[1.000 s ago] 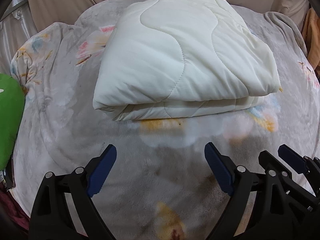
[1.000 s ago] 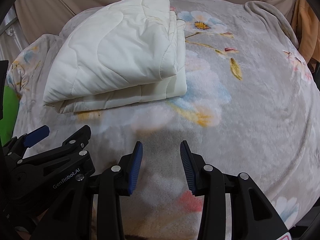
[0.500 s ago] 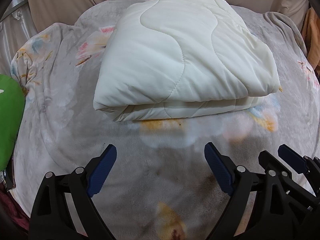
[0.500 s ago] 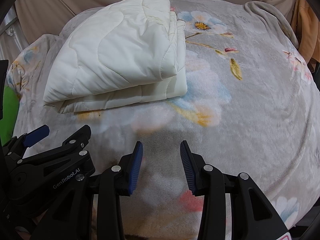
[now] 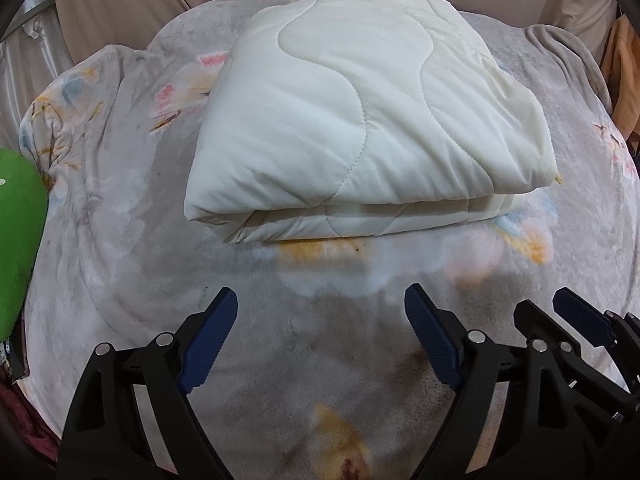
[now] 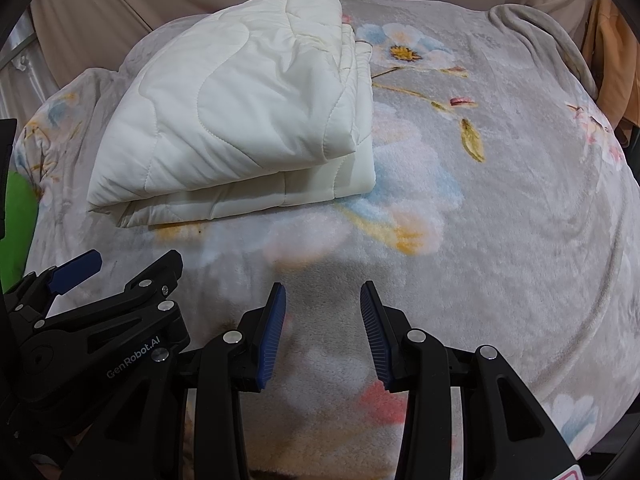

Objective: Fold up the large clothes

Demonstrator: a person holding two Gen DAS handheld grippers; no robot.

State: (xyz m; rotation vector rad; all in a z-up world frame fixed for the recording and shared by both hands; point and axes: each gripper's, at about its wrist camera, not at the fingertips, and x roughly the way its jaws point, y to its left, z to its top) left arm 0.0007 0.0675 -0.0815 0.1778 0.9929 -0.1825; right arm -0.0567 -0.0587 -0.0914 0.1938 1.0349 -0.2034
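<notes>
Between the jaws of the left gripper (image 5: 320,336) lies nothing but grey flowered blanket (image 5: 304,380); they stand wide apart and are closing a little, narrower than a second ago. The jaws of the right gripper (image 6: 323,334) stand partly apart, also over bare blanket, with the same gap as in the earlier frames. Neither gripper touches the cloth it points at.

Ahead of the left jaws, and ahead and to the left of the right jaws, the one folded white quilt (image 5: 360,120) rests flat on the blanket, well apart from both pairs; it has not shifted since a second ago.

Counted: two grippers, side by side, each showing at the edge of the other's view; one quilt, folded into several stacked layers; one blanket under it, covering the bed. Far to the left of the left jaws is one green thing (image 5: 18,240), half cut off, and far to the right one orange cloth (image 6: 612,60) hangs at the blanket's edge.
</notes>
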